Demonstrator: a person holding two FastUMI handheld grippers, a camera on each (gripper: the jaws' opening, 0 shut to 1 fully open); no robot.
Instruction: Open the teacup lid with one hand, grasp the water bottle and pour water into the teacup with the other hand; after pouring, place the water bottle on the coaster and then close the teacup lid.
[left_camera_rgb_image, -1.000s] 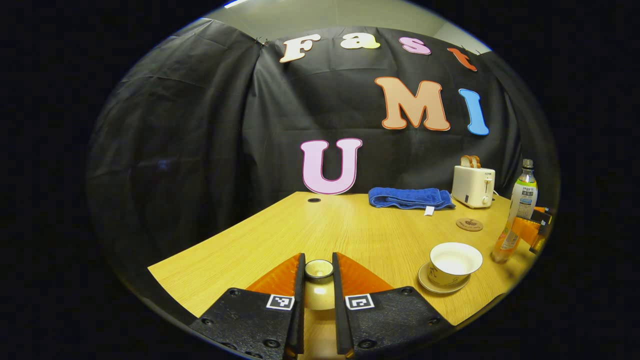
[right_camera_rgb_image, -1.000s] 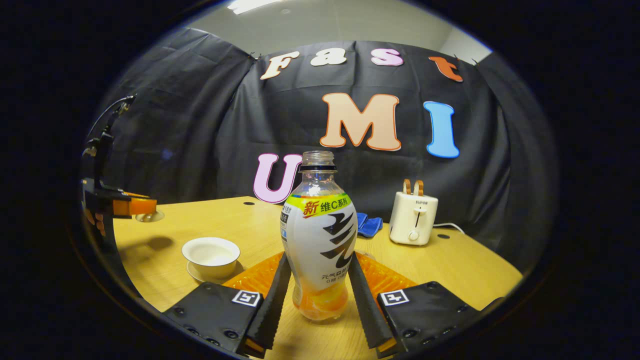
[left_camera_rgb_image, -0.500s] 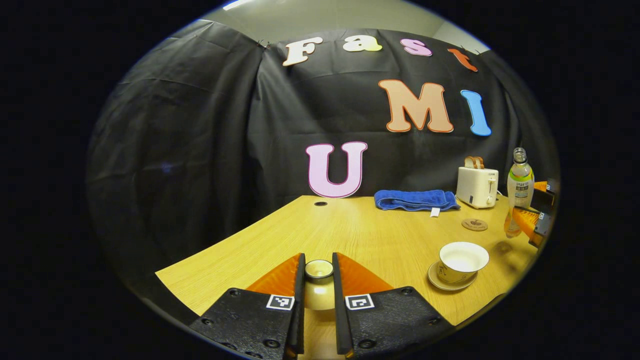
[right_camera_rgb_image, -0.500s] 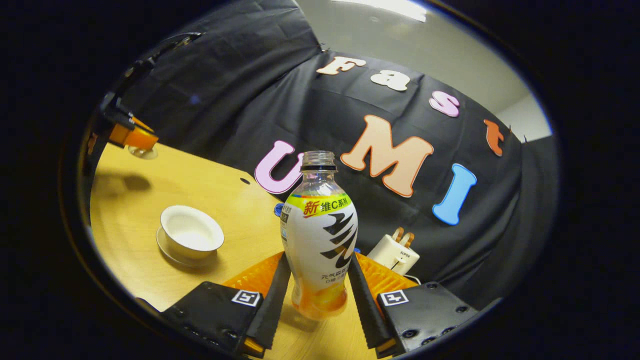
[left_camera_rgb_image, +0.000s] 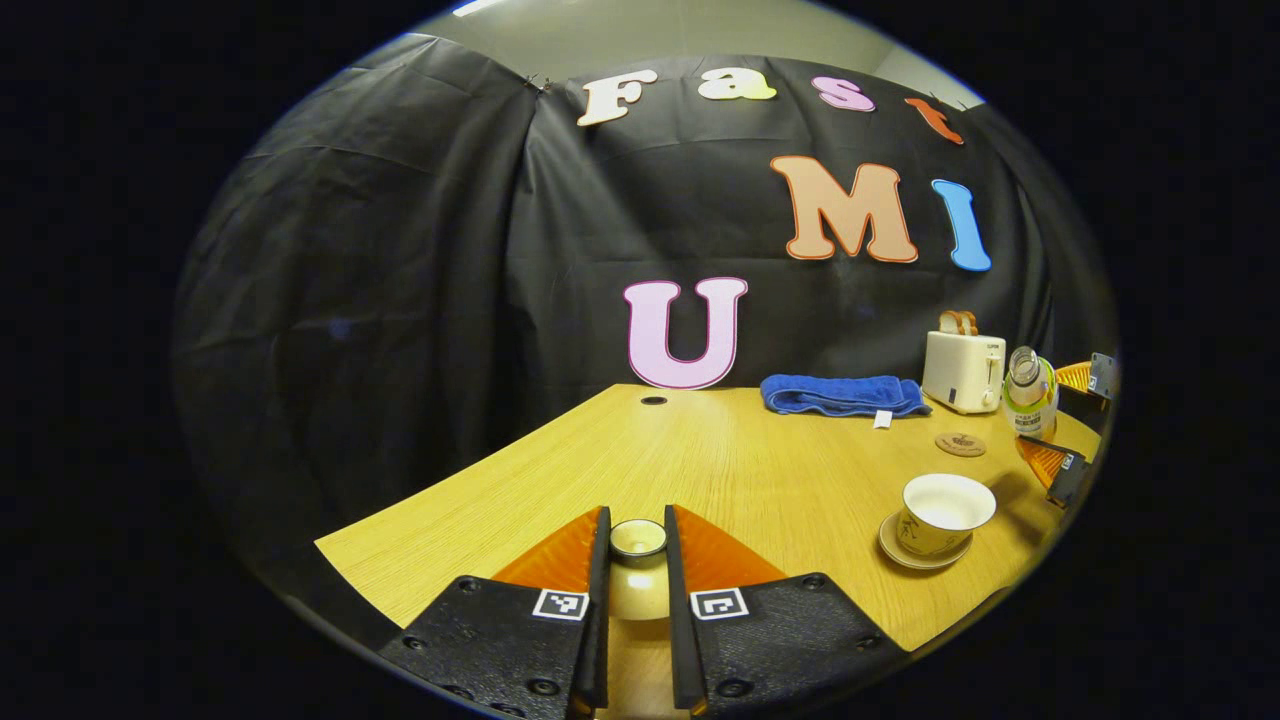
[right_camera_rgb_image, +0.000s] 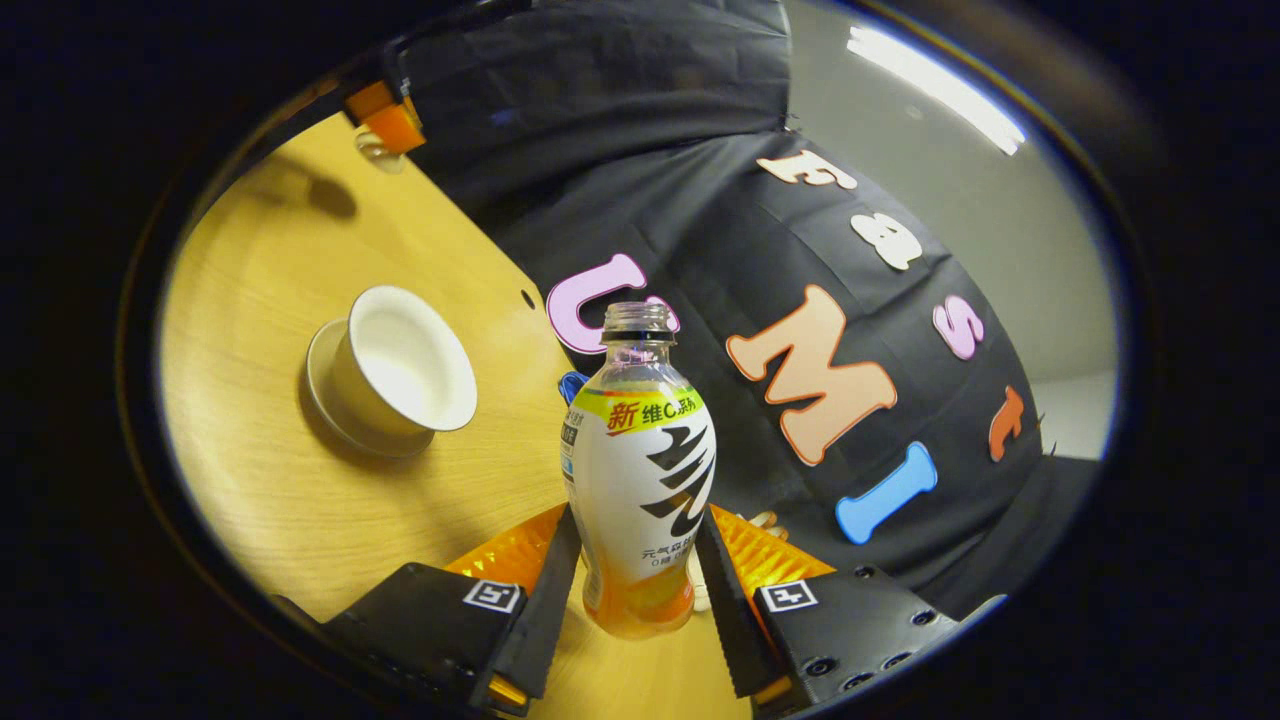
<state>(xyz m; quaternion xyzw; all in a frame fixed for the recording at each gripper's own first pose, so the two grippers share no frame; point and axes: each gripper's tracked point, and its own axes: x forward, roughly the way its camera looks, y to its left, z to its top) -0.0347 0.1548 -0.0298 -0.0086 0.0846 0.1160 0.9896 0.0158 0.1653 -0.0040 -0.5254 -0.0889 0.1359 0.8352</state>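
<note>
Towel (left_camera_rgb_image: 845, 394), toaster (left_camera_rgb_image: 962, 372), coaster (left_camera_rgb_image: 960, 444) behind open teacup (left_camera_rgb_image: 945, 512).

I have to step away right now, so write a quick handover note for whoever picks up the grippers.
Left gripper: shut on the teacup lid, held just above the table.
Right gripper: shut on the water bottle, uncapped, lifted and tilted toward the teacup.
Teacup sits open on its saucer; no stream visible. The coaster lies behind the cup.
Done: lid off, bottle grasped.
Left: pour, stand the bottle on the coaster, put the lid back.
</note>
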